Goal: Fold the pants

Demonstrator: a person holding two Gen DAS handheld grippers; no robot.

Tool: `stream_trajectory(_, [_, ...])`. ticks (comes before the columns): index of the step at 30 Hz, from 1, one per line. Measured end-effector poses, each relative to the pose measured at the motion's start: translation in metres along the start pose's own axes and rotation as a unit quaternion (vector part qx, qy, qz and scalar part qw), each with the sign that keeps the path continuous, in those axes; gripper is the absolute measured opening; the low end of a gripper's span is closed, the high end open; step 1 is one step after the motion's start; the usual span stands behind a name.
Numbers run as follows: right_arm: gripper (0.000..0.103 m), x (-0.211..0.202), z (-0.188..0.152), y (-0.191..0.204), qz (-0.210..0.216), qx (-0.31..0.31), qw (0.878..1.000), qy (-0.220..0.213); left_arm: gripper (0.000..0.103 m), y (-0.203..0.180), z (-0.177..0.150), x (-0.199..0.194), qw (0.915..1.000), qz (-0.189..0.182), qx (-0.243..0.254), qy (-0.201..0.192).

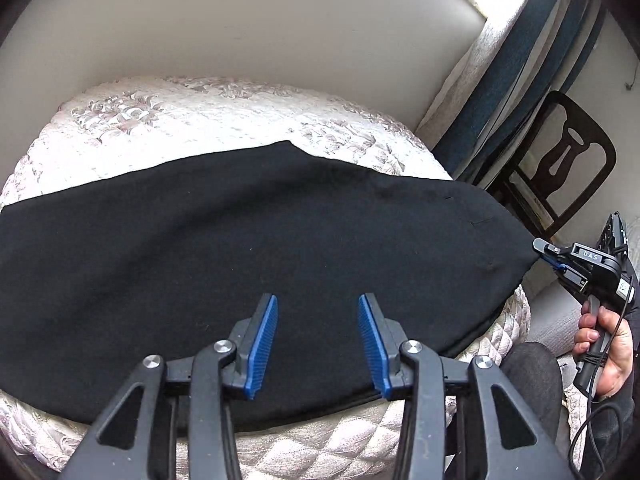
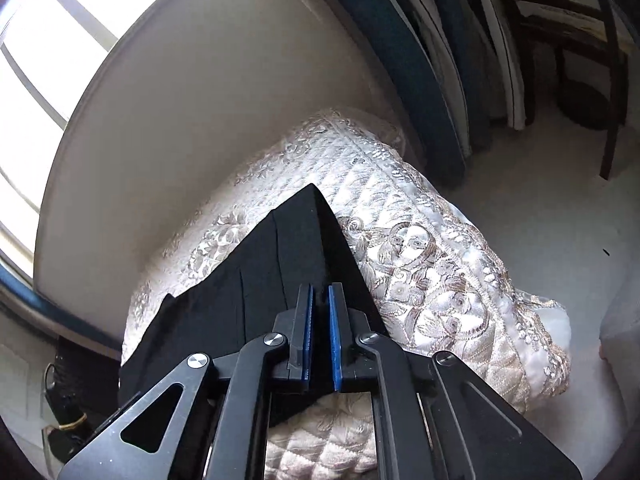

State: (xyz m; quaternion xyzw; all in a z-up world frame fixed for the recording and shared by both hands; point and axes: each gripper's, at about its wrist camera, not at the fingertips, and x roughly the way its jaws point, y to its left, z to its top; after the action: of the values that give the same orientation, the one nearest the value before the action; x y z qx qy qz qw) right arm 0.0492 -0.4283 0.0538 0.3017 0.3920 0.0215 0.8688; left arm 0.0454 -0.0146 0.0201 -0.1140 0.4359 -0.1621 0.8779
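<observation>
Black pants [image 1: 248,248] lie spread flat across a quilted floral bedspread [image 1: 192,120]. My left gripper [image 1: 318,304] is open, its blue pads hovering over the pants' near edge, holding nothing. My right gripper [image 1: 554,258] shows at the far right of the left wrist view, pinching the pants' right end. In the right wrist view the right gripper [image 2: 320,292] is shut on the pants [image 2: 280,264], whose edge runs away from the pads over the bedspread [image 2: 420,264].
A cream headboard or wall [image 1: 248,24] stands behind the bed. Blue and beige curtains [image 1: 508,80] hang at the right, with a dark wooden chair [image 1: 560,160] beside them. The person's leg [image 1: 532,376] is by the bed's near right corner.
</observation>
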Motion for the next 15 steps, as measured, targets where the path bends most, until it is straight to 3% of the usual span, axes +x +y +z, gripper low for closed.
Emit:
stream_trajectory(6, [0.007, 0.006, -0.016, -0.025, -0.019, 0.041, 0.999, 0.012, 0.047, 0.006, -0.004, -0.004, 0.9999, -0.001, -0.009, 0.004])
stream_trajectory(10, [0.008, 0.005, -0.011, -0.018, -0.024, 0.019, 0.999, 0.017, 0.049, 0.011, -0.001, -0.011, 0.9999, 0.002, -0.009, -0.008])
stream_trajectory(13, [0.019, 0.022, -0.012, -0.023, -0.081, -0.005, 0.995, 0.054, 0.049, 0.014, 0.002, -0.005, 0.9998, 0.008, -0.016, -0.003])
stream_trajectory(15, [0.021, 0.012, -0.009, -0.020, -0.119, -0.033, 0.992, 0.028, 0.049, 0.018, 0.005, -0.006, 0.9996, 0.016, -0.020, -0.009])
